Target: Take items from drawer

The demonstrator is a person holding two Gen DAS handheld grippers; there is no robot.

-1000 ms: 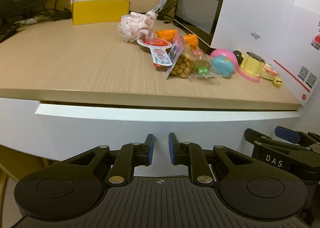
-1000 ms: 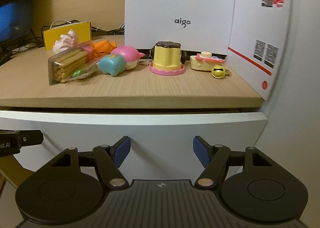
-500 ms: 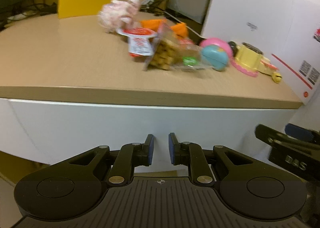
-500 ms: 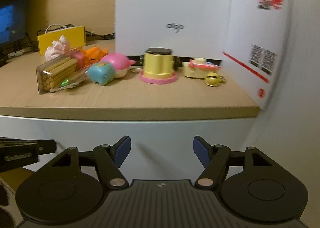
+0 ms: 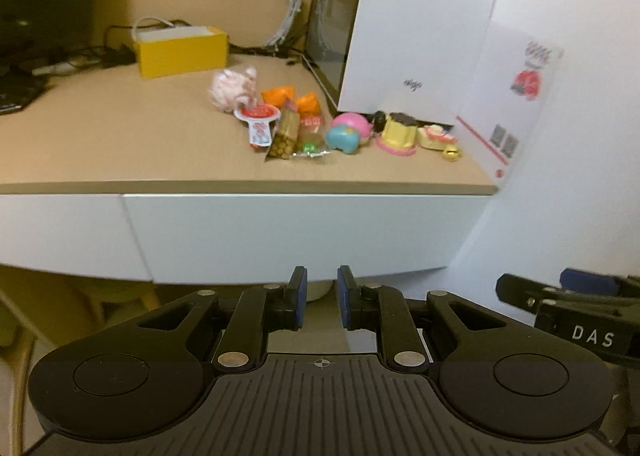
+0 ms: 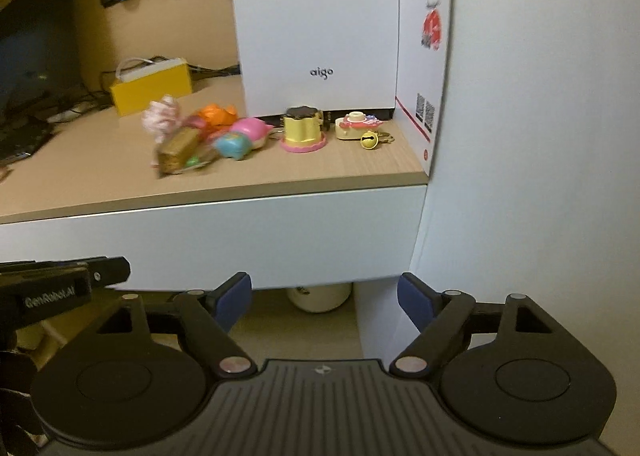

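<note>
The drawer [image 5: 304, 234] sits closed under the wooden desktop [image 5: 100, 136], its white front flush with the panel beside it and facing both cameras. On the desktop above it lies a loose row of small items: a pink-white fluffy ball [image 5: 233, 88], orange pieces [image 5: 278, 94], a red-lidded cup [image 5: 258, 116], a clear snack pack [image 5: 286, 132], a blue-and-pink toy [image 5: 346, 132], a yellow pudding toy [image 5: 398, 130] on a pink base, a small cream camera toy [image 5: 432, 135] and a gold bell [image 5: 452, 153]. The items lie close together, several touching; the bell is just in front of the camera toy. Behind them stands a white box [image 6: 316, 24] marked "aigo", and a yellow box [image 5: 180, 50] sits farther back to the left among cables. The left gripper [image 5: 322, 296] hangs in front of and below the drawer front, its jaws close together with a narrow gap and nothing between them. The right gripper [image 6: 324, 298] is likewise below the drawer front, near the white wall [image 6: 540, 136] at the right; its jaws are opening, wide apart, and empty. Each gripper shows at the edge of the other's view.
</note>
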